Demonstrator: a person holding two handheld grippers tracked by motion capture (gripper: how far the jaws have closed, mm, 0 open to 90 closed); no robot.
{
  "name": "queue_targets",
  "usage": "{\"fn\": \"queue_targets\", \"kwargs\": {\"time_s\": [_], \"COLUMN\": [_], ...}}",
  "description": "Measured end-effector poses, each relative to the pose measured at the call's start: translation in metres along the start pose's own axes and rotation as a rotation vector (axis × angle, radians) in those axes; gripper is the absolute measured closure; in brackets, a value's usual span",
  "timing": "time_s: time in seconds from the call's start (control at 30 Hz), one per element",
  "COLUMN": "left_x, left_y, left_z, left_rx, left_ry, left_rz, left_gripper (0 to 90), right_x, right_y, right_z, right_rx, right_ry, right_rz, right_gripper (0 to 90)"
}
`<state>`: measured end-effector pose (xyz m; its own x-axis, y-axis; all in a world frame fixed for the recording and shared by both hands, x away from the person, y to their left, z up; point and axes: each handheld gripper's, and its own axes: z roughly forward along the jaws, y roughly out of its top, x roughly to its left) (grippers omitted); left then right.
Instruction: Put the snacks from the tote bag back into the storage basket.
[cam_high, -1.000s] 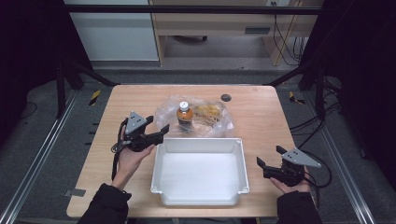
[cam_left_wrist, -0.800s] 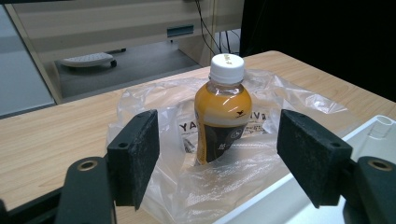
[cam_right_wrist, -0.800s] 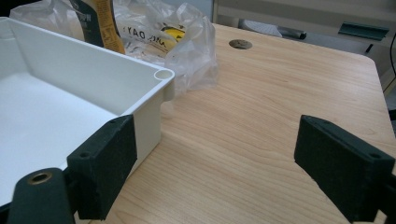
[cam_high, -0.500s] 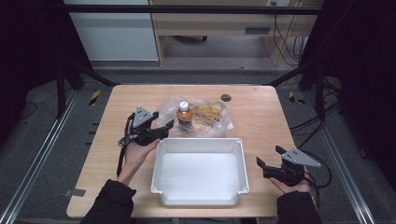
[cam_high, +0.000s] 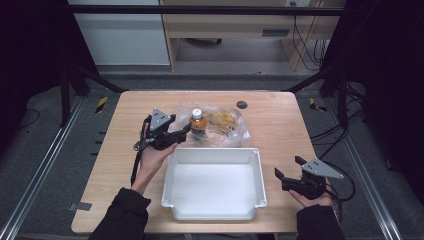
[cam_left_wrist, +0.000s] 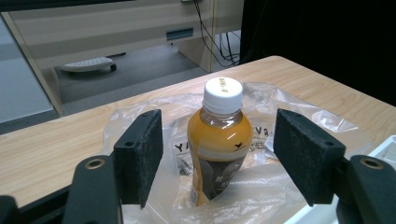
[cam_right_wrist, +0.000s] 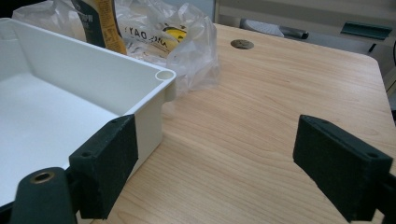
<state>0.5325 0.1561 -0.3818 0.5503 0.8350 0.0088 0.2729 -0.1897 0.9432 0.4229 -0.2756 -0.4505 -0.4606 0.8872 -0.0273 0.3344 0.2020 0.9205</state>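
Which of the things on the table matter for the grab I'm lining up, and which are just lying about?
In play, as it looks:
- bottle, upright between the open jaws of the left gripper
- plastic bag around it
- white bin, likely the drop spot

Just there:
- right gripper, open, beside the bin
- round cap in the tabletop

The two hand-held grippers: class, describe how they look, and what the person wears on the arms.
Both the left gripper and the right gripper are black, each topped by a grey three-cornered plate and trailing a black cable. Each has two flat, rectangular black jaws with a rough, grainy face and small screw holes; brass-coloured rivets sit at the jaw bases. The person's sleeves are black.
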Motion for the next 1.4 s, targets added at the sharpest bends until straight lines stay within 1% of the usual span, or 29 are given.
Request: {"fn": "queue_targets", "kwargs": {"time_s": [0.27,0.43,0.63,0.7,0.8,0.97,1.07,1.4], "left_x": [-0.006,-0.007,-0.008,-0.009,-0.011,-0.013,-0.012,-0.008], "left_y": [0.005,0.005,0.005,0.006,0.009,0.012,0.011,0.004], "left_z": [0.01,0.016,0.023,0.025,0.029,0.035,0.038,0.052], "left_rx": [0.002,-0.009,-0.002,-0.002,0.005,0.001,-0.001,0.023], "left_ry": [-0.001,-0.003,0.003,0.007,0.019,0.025,0.031,0.052], "left_rz": [0.01,0.007,0.009,0.013,0.036,0.04,0.034,0.022], "left_gripper": [33.6,34.4,35.2,35.6,36.6,37.8,38.8,41.5], "right_x": [0.0,0.0,0.0,0.0,0.0,0.0,0.0,0.0], "right_y": [0.0,0.0,0.0,0.0,0.0,0.001,0.001,0.001], "right_z": [0.0,0.0,0.001,0.001,0.001,0.001,0.001,0.001], "right_rx": [0.0,0.0,-0.001,-0.001,0.0,-0.001,-0.001,0.0], "right_ry": [0.001,0.003,0.005,0.005,0.006,0.006,0.007,0.008], "right_rz": [0.002,0.003,0.004,0.004,0.004,0.006,0.006,0.007], "right_gripper": [14.3,14.3,14.3,14.3,14.3,14.3,14.3,14.4]}}
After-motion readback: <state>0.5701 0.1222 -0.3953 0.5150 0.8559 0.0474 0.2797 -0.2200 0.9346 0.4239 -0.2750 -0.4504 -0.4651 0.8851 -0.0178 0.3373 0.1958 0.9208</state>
